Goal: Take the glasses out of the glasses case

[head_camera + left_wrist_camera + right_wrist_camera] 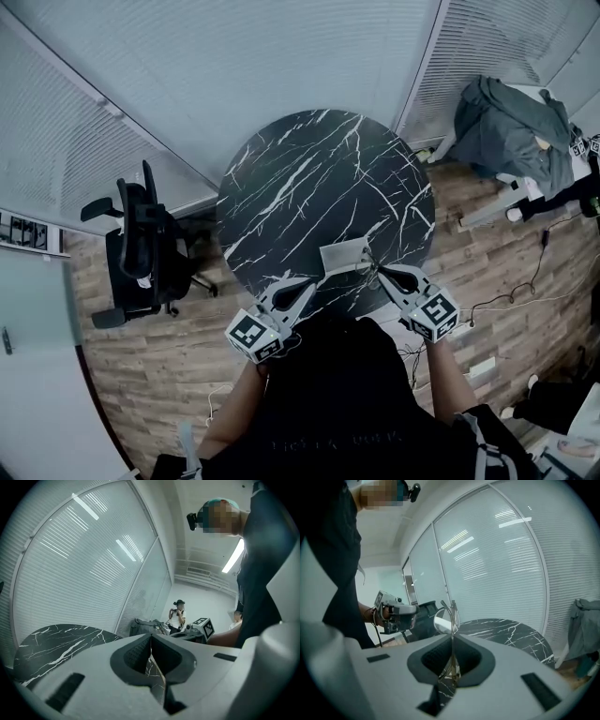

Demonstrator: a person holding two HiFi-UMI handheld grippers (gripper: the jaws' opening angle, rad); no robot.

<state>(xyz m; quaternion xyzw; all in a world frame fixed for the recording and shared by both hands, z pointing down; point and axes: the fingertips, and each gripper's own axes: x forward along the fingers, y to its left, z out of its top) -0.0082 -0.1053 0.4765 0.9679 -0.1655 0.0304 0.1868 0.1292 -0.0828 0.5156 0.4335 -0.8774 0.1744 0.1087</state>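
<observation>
Glasses [445, 619] clamped upright between the right gripper [451, 641] pads, above the table [309, 187] near edge, left gripper [151, 644] pinching the glasses case [345, 253] edge, both grippers angled inward.

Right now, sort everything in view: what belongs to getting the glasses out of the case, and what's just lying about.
For the job: glasses, pinched in the right gripper; case, held by the left gripper.
Lying about: office chair; grey jacket; loose cables.
</observation>
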